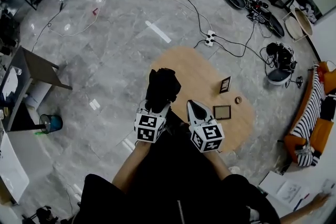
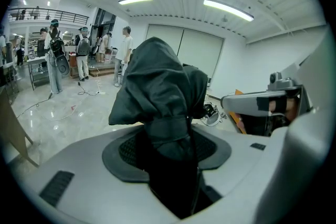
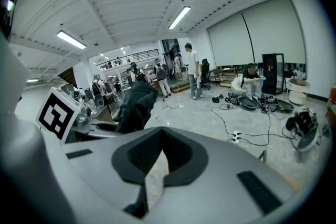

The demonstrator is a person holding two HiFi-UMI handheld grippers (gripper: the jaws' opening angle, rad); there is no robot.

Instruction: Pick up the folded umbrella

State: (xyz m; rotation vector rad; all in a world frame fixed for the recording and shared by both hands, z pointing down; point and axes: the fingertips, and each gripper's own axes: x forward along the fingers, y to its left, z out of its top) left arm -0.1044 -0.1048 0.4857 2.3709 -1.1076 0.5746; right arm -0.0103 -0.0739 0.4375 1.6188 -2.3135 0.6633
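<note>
**Q:** Status, lg to sm?

**A:** Wooden table (image 1: 184, 63) sits below both tools. The folded umbrella (image 1: 163, 86) is black and appears lifted clear of the tabletop, canopy end sticking fwd out of the left gripper (image 1: 156, 108). That gripper's jaws stand part-way apart, clamped on the strapped section of the bundle. The right gripper (image 1: 196, 108) is just beside the left, jaws together, nothing btwn them.

**Q:** Failure modes?

**A:**
1. Grip looks to be on soft fabric, not the shaft, so the bundle may slide or sag out if tilted.
2. Loose canopy folds may snag the right gripper, given how close it is.
3. A drop could knock the small frame (image 1: 222, 112) or the ring (image 1: 238, 99) on the table.
</note>
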